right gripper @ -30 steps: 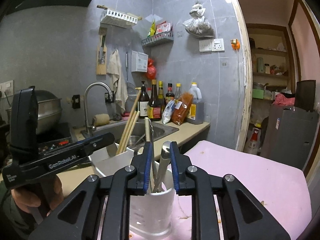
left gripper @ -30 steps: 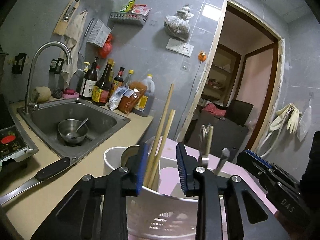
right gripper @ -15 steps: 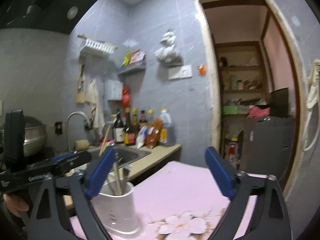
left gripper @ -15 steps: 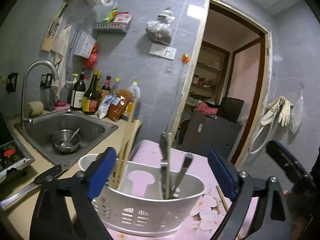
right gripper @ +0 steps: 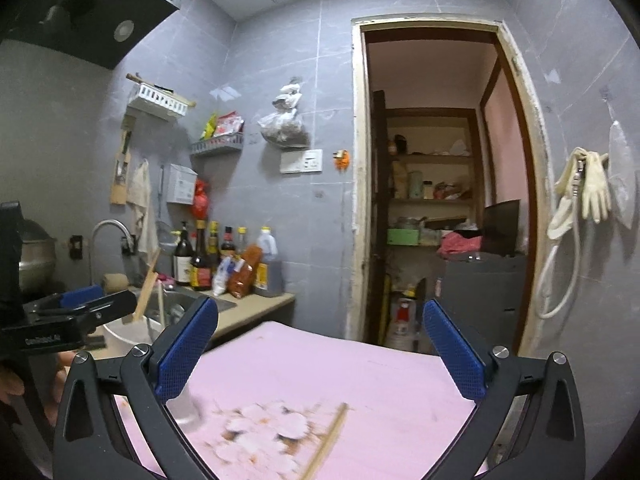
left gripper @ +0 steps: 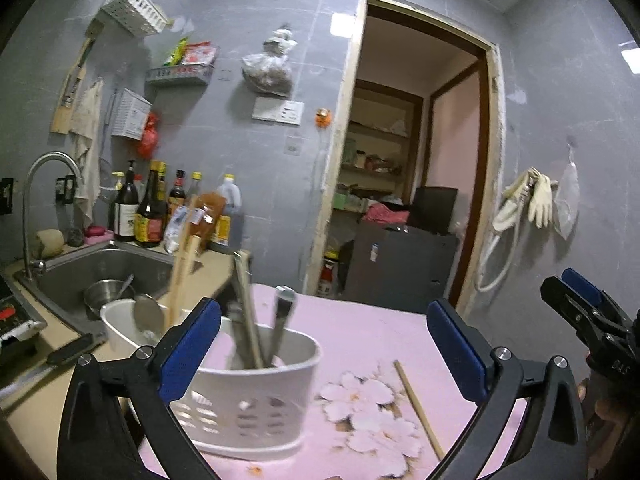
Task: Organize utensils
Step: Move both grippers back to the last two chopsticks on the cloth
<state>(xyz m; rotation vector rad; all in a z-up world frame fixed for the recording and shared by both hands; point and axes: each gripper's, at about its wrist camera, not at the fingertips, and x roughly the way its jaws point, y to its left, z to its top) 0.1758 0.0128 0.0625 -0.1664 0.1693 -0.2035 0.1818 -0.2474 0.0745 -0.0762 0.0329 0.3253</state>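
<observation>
A white slotted utensil holder (left gripper: 256, 404) stands on the pink flowered table (left gripper: 360, 332), with metal utensil handles (left gripper: 280, 320) and wooden chopsticks (left gripper: 180, 272) upright in it. A single wooden chopstick (left gripper: 418, 412) lies loose on the table to its right; it also shows in the right wrist view (right gripper: 326, 444). My left gripper (left gripper: 324, 348) is open and empty, just in front of the holder. My right gripper (right gripper: 320, 354) is open and empty above the table, with the loose chopstick below between its fingers. The holder (right gripper: 128, 332) is at the right view's left edge.
A steel sink (left gripper: 100, 268) with a bowl, a tap and several sauce bottles (left gripper: 152, 212) are at the left on the counter. A knife (left gripper: 48, 360) lies on the counter's near edge. An open doorway (left gripper: 404, 200) is behind the table.
Both grippers opened wide, let go of the utensils in the holder and drew back. The views swung right, so the loose chopstick came into view.
</observation>
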